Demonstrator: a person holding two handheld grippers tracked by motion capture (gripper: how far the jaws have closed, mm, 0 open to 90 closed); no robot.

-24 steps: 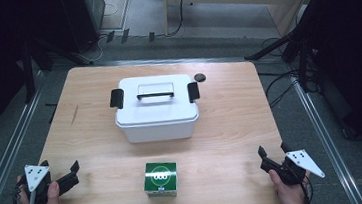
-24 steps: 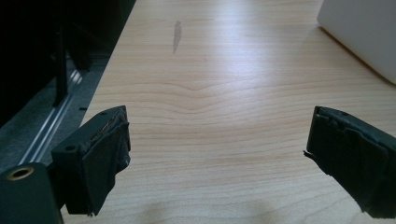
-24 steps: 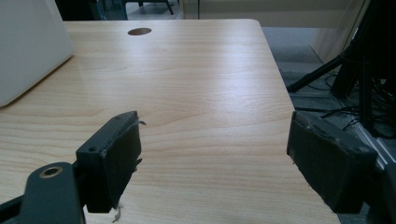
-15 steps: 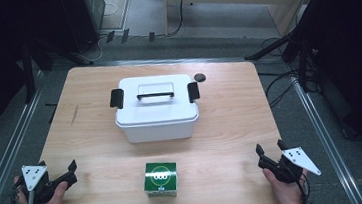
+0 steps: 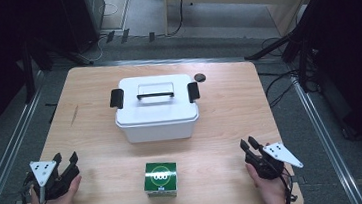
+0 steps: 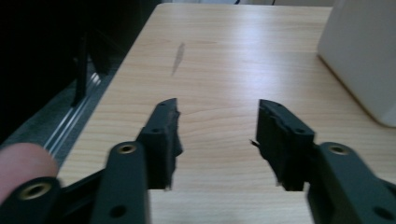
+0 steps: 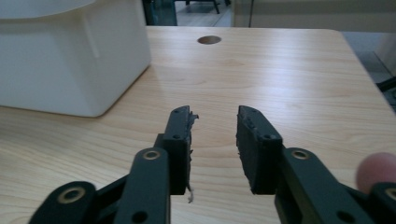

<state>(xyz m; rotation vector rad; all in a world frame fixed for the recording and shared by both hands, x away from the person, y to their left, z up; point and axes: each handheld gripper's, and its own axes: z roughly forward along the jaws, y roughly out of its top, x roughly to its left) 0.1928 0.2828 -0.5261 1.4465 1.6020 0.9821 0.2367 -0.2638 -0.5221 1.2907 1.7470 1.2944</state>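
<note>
Dark floor and rails surround the wooden table (image 5: 230, 107), where a lidded white bin (image 5: 156, 109) sits mid-table and a small green box (image 5: 160, 178) lies near the front edge. Left tongs (image 5: 65, 158) and right tongs (image 5: 247, 143) rest apart, empty, jaws parted. Nothing seems begun; the next move probably needs a clear reach inward.

Green box (image 5: 160, 178), upright, table's near edge
</note>
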